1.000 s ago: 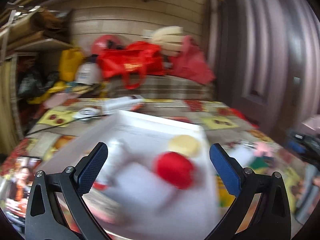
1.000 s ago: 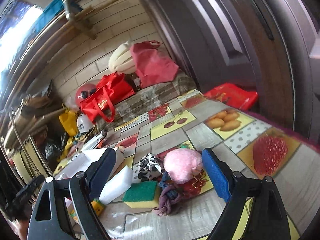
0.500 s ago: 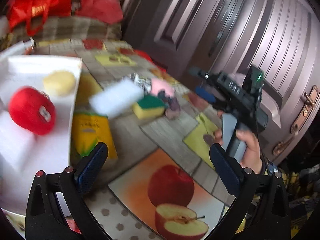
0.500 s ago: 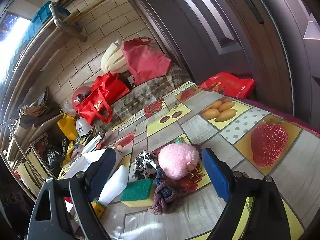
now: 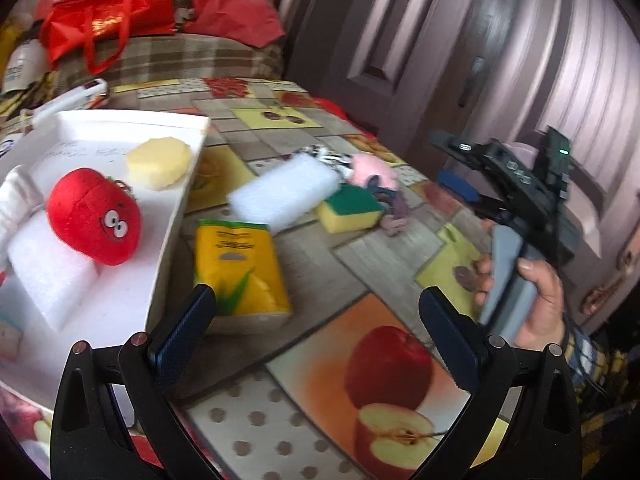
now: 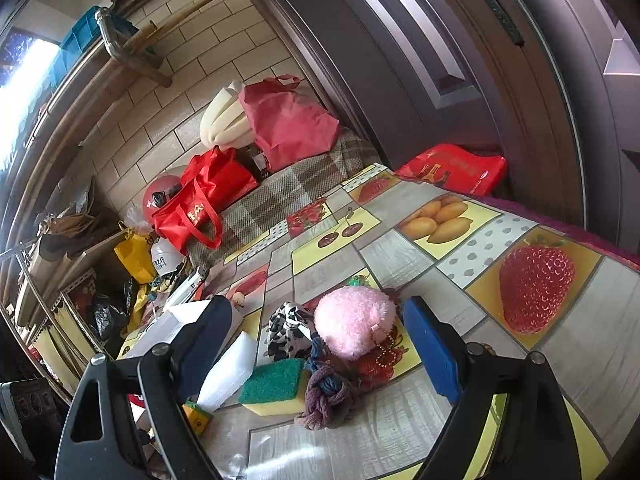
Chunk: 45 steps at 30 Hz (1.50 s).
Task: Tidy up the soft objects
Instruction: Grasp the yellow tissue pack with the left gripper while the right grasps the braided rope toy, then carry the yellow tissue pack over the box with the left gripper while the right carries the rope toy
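Table (image 5: 320,264) under a fruit-print cloth carries everything, largest first. White tray (image 5: 168,240) sits at 9 o'clock in the left wrist view, holding a red plush tomato (image 5: 94,216), a pale yellow round sponge (image 5: 160,158) at its 1 o'clock, and a white foam block (image 5: 48,276) touching the tomato at its 7 o'clock. Outside the tray, just beside its right wall, lies a yellow tissue pack (image 5: 240,272). Beyond it, toward 12 o'clock, a loose cluster: white foam slab (image 5: 286,192), green-and-yellow sponge (image 5: 350,208) just beside it, pink plush ball (image 6: 354,320), black-and-white patterned cloth (image 6: 288,330) touching the ball at its 9 o'clock, knotted purple-blue fabric (image 6: 326,396) at its 6 o'clock. Left gripper (image 5: 318,336) has jaws wide, nothing between them, over bare cloth with the tissue pack near its left finger. Right gripper (image 6: 316,348), held in a hand (image 5: 536,292) at 3 o'clock of the left wrist view, has jaws wide and gripping nothing; in its own view the pink ball and sponge cluster lie between and beyond the fingers, not touching the pads.
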Motion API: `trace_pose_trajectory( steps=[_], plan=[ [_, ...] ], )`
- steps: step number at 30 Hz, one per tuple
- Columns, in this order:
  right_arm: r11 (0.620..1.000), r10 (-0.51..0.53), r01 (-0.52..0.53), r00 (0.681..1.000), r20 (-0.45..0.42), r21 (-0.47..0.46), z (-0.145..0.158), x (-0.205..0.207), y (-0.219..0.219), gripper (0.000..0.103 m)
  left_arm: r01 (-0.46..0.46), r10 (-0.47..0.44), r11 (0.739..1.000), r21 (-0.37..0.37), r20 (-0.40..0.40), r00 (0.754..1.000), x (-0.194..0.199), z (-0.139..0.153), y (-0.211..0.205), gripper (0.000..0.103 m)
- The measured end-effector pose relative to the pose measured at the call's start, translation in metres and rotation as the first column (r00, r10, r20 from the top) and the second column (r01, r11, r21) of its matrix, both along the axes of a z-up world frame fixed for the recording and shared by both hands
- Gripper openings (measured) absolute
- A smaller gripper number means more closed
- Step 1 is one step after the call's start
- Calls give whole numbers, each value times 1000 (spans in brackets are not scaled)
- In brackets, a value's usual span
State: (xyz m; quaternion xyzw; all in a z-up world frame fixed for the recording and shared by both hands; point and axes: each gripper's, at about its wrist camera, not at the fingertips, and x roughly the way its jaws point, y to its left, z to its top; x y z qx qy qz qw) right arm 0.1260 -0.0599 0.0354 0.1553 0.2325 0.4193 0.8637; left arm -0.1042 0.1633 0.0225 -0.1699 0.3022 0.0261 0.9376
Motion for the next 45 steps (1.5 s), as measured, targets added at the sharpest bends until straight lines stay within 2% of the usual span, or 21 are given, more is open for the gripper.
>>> trace_pose_trajectory(
  steps=[9,14,16,20,24,27,28,30,32,33,34,35,36,40,45],
  plan=[
    [1000,-2,2,1000,3,5,1,-1,-1,88,-119,122,990,70,-48,991,24,-3,6,102],
    [1000,-21,21,1000,9,17,7,0,-7,88,-123,129,988,91,-65,990,35,-6,2,102],
    [1000,-16,16,1000,6,-15,9,3,-6,88,-82,89,991,104,-71,993,38,-6,-4,102],
    [977,54,-54,999,-5,-208,7,6,18,88,2,2,995,100,-43,999,33,-2,-18,102],
    [943,108,-119,993,-52,-311,-5,8,38,88,-90,92,981,170,-6,996,26,6,-18,102],
    [932,136,-155,987,-80,-328,-11,12,46,87,-74,83,983,169,-46,995,36,2,-13,102],
    [928,143,-164,986,-87,-334,-13,13,48,84,-62,74,984,168,-66,995,40,0,-13,102],
    [916,172,-201,979,-112,-348,-17,14,54,62,-37,63,982,186,-136,989,52,-8,-17,102],
    [898,198,-241,968,-153,-367,-23,16,61,47,-31,64,978,209,-154,986,55,-10,-20,102],
    [889,211,-266,960,-184,-371,-27,19,64,41,-27,61,976,214,-157,986,56,-11,-22,97],
    [886,221,-284,953,-205,-366,-30,21,65,36,-27,63,975,222,-158,985,56,-11,-23,79],
    [887,233,-298,949,-215,-354,-31,21,64,25,-30,67,974,225,-159,985,56,-12,-23,69],
    [887,245,-305,947,-208,-346,-29,19,62,24,-25,61,976,217,-160,985,56,-12,-22,57],
    [902,240,-267,963,-122,-339,-18,5,52,21,-22,50,973,228,-115,992,49,-7,-26,52],
    [964,183,-170,982,46,-206,2,-15,22,21,-60,61,966,253,1,998,31,6,-32,51]
  ],
)
